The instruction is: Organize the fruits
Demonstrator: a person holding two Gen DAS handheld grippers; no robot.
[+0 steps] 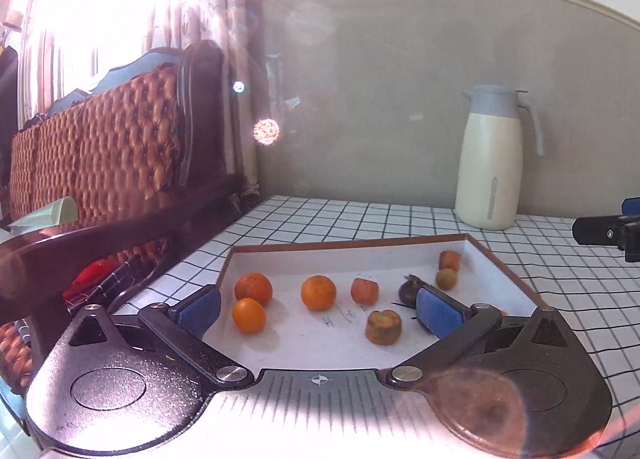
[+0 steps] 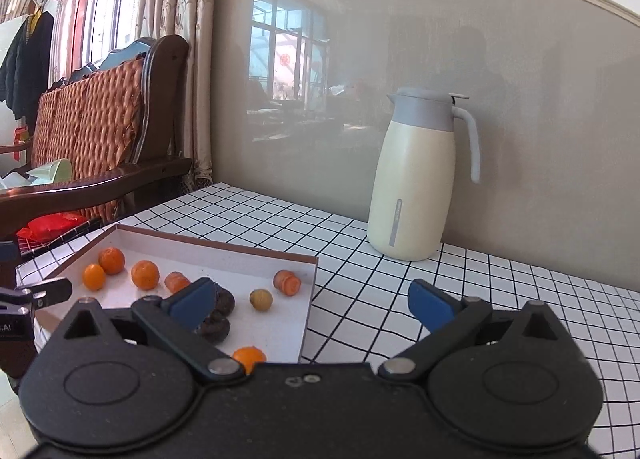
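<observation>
- The left gripper, blue-padded fingers spread wide apart and holding nothing, hovers at the lower middle of the left wrist view over the shallow white tray with a brown rim.
- Three round orange tangerines sit in the tray's left half; cut carrot chunks, a dark fruit and a small greenish-yellow one lie toward the right.
- The right gripper is likewise spread, empty, straddling the tray's right edge above the checked tablecloth.
- A cream thermos jug with grey lid stands at right, against the wall.
</observation>
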